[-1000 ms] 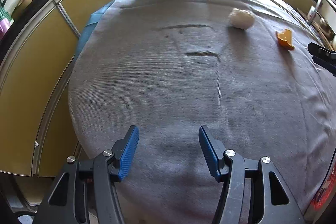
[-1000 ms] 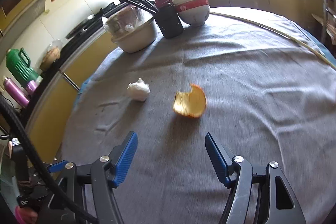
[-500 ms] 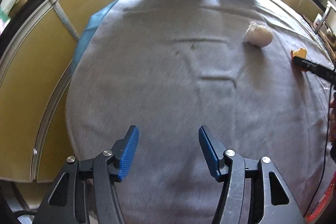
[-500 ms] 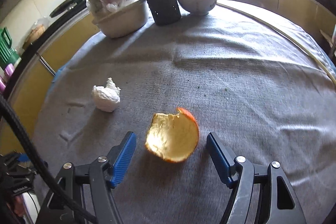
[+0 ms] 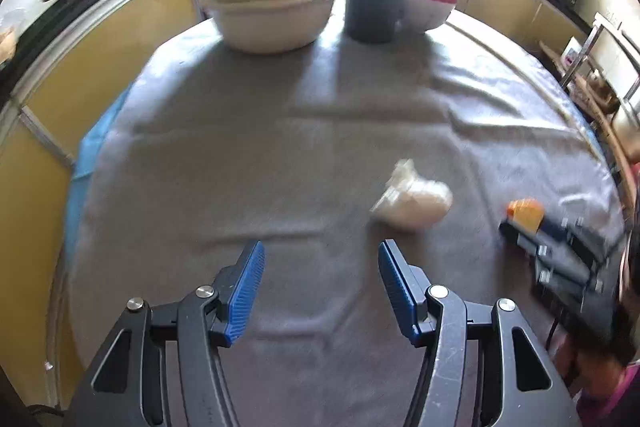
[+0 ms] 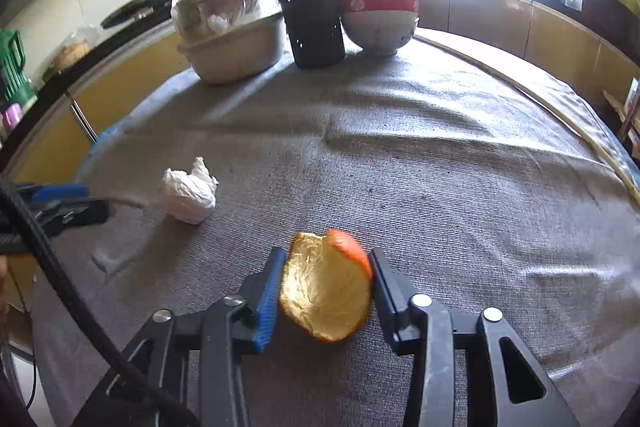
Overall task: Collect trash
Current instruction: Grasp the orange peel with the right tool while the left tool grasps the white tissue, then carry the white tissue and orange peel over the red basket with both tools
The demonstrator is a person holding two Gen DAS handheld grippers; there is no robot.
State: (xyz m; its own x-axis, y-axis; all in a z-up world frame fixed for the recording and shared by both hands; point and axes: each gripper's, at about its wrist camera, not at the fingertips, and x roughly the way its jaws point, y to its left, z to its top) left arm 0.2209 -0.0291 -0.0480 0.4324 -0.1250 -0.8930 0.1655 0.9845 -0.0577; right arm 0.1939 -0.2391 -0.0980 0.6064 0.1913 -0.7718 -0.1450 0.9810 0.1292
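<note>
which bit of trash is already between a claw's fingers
The orange peel, sitting between the right claw fingers. The crumpled white tissue lies free on the cloth, ahead of the open left claw.

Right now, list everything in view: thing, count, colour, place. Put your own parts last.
orange peel: one, orange outside and pale inside, near part of the table, between the right claw's pads
crumpled tissue: one, white, left of the peel on the cloth
tablecloth: one, grey, covering the round table
basin: one, beige, far edge, with a plastic bag inside
chopstick holder: one, black, far edge, beside the basin, dark chopsticks in it
stacked bowls: white with red band, far edge, right of the holder; count unclear
left claw: blue pads, open, short of the tissue
right claw: blue pads, closed around the peel
</note>
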